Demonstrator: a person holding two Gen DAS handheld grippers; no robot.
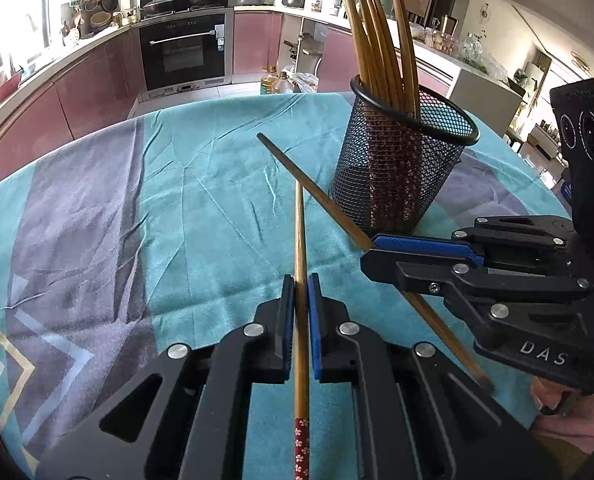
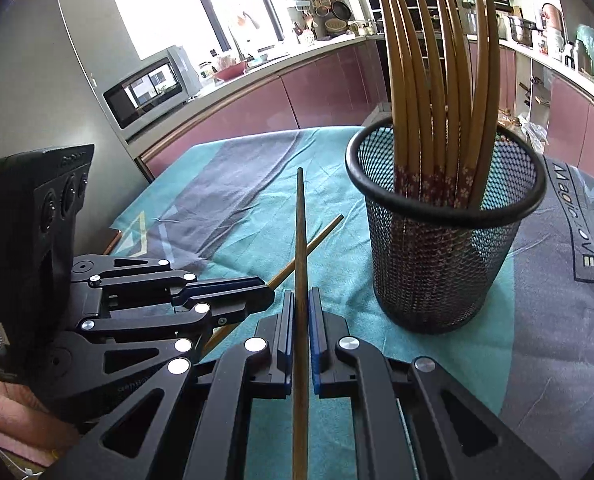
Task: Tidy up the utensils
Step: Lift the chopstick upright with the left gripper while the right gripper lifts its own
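A black mesh cup [image 1: 401, 168] holds several wooden chopsticks [image 1: 381, 40] and stands on the teal cloth; it also shows in the right wrist view [image 2: 445, 256]. My left gripper [image 1: 301, 280] is shut on a wooden chopstick [image 1: 299, 232] that has a red flowered end. My right gripper [image 2: 301, 296] is shut on another wooden chopstick [image 2: 300, 232]. The two held chopsticks cross above the cloth, in front of the cup. The right gripper [image 1: 371, 250] shows at the right of the left wrist view, and the left gripper [image 2: 271, 290] shows at the left of the right wrist view.
A teal and grey cloth [image 1: 157, 208] covers the table. Pink kitchen cabinets [image 1: 89, 92] and an oven [image 1: 185, 52] stand beyond the far edge. A microwave [image 2: 149, 88] sits on the counter at the left of the right wrist view.
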